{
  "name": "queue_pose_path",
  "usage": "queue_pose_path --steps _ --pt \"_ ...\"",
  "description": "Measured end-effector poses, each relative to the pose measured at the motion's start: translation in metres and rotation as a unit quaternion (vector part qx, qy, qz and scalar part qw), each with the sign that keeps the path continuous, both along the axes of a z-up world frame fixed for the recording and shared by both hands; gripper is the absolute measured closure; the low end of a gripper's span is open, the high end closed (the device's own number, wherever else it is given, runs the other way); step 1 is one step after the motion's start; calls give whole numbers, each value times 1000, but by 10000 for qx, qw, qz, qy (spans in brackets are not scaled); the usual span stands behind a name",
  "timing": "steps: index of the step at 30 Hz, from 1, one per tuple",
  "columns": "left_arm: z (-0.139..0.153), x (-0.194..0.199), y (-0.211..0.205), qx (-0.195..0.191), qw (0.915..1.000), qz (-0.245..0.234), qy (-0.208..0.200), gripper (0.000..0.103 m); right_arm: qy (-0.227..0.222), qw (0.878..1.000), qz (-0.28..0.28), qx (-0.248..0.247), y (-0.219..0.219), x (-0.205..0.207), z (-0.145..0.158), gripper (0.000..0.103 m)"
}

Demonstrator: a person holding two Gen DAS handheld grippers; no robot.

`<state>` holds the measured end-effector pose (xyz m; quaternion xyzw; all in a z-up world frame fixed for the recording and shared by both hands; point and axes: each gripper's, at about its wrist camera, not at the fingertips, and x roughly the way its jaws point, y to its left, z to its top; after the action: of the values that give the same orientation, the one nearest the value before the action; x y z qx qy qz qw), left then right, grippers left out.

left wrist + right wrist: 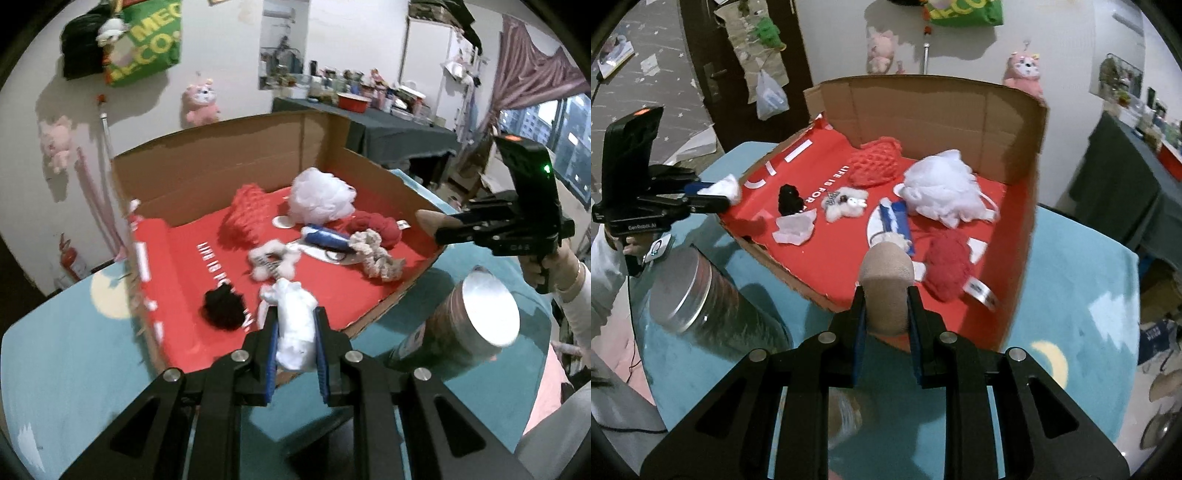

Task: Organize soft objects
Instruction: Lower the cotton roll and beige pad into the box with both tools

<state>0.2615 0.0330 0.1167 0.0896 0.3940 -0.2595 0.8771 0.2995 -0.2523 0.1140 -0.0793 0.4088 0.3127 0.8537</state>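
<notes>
An open cardboard box (221, 162) (923, 110) with a red lining sits on the teal cloth. Inside lie a white mesh pouf (321, 195) (942, 188), a red knitted piece (245, 210) (875, 162), a red woolly bundle (947, 269), a black pompom (223, 306) (790, 199), a beige scrunchie (376, 254) and a fluffy white clip (846, 205). My left gripper (295, 314) (716, 192) is shut on a crumpled white soft piece (295, 328) at the box's near edge. My right gripper (886, 291) (436, 225) is shut on a tan soft puff (886, 291) over the box's front edge.
A metal-lidded tin (480, 314) (687, 291) stands on the teal cloth (1082, 295) between the two grippers, close to the box's front edge. The box's tall back flaps rise on the far side. A person's hand (546, 266) holds the right gripper.
</notes>
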Motion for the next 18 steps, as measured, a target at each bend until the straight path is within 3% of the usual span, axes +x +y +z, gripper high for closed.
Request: queue_pose_path --steps 8,18 --pt "-11 28 -38 258 9982 -363 398 85 396 9990 58 -211 12 21 -10 83" --pt "-37 68 -74 728 9908 -537 1006 85 878 9921 -157 -885 18 39 -24 83"
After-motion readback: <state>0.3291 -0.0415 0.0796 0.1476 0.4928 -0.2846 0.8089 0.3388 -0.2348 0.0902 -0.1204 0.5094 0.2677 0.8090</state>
